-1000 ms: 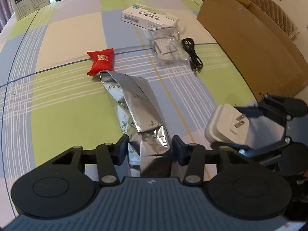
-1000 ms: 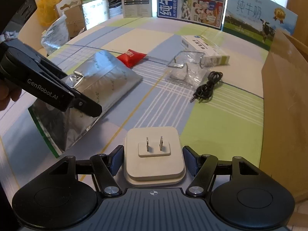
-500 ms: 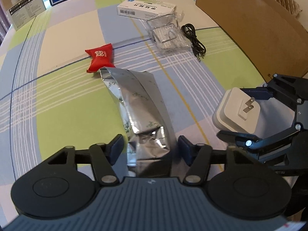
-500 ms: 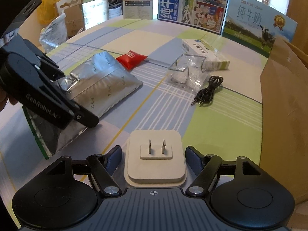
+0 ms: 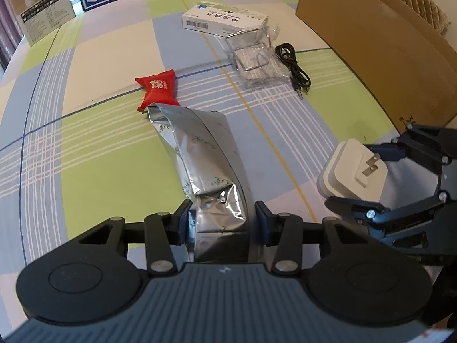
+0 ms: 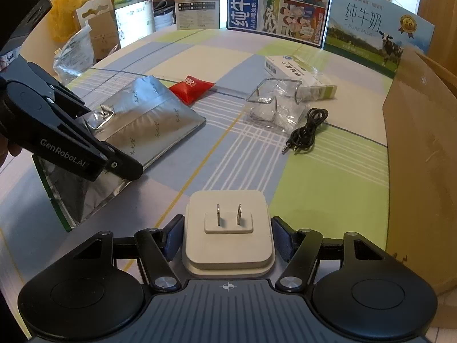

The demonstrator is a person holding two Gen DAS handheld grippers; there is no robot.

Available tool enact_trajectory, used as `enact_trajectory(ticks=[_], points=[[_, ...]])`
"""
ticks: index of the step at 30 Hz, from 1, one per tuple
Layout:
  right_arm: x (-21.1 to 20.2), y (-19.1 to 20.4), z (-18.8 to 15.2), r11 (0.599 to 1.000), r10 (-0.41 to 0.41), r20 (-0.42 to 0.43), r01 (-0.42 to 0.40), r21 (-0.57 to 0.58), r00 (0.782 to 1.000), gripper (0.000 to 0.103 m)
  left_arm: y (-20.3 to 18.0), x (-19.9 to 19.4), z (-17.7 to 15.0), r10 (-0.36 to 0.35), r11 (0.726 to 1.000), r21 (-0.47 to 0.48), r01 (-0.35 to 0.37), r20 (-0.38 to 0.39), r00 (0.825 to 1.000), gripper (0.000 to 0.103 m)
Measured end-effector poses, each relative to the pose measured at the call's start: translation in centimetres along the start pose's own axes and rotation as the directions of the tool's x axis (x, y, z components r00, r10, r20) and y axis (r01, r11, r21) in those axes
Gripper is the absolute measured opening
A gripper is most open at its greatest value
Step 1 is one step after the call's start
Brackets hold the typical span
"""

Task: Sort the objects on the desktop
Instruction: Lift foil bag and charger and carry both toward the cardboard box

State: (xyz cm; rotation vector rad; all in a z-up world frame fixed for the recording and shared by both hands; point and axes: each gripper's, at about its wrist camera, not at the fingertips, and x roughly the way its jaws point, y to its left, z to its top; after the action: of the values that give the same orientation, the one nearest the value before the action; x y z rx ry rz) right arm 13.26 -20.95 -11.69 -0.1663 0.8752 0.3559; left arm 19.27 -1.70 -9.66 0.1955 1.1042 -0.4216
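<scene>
A crumpled silver foil bag (image 5: 200, 148) lies lengthwise on the checked tablecloth, and my left gripper (image 5: 221, 220) is shut on its near end. From the right wrist view the same bag (image 6: 148, 120) looks raised at the gripped end. A white plug-in charger (image 6: 228, 228), prongs facing forward, sits between the fingers of my right gripper (image 6: 227, 230), which is shut on it. The charger (image 5: 351, 171) hangs just right of the bag, above the table.
A red sachet (image 5: 158, 91) touches the bag's far end. Beyond lie a white medicine box (image 5: 222, 21), a clear plastic pack with a wire frame (image 5: 254, 57) and a coiled black audio cable (image 5: 294, 65). A cardboard box (image 6: 422, 143) stands right; milk cartons (image 6: 277, 5) line the back.
The left fingers spread a little half a second ago and have drawn in again on the bag. The right gripper with the charger has drifted slightly right of the bag.
</scene>
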Motion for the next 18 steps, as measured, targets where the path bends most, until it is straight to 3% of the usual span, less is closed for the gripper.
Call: enact_trajectory(ticks=[4,8,18], points=[[0.0,0.0,0.0,1.0,-0.002,0.005,0.002,0.005,1.0,0.062,0.1,0.3,0.1,0.006,1.0,-0.003,-0.006,0.0,1.0,0.044],[-0.3,0.2,0.3,1.0,-0.001,0.024,0.001,0.012,1.0,0.062,0.3,0.1,0.1,0.005,1.0,-0.014,-0.005,0.015,1.0,0.039],[-1.4,-0.5,0.5,0.997,-0.03,0.068,0.024,0.078,0.997,0.062,-0.1,-2.5,-0.7,-0.005,0.998,-0.057,0.01,0.085,0.996,0.038]])
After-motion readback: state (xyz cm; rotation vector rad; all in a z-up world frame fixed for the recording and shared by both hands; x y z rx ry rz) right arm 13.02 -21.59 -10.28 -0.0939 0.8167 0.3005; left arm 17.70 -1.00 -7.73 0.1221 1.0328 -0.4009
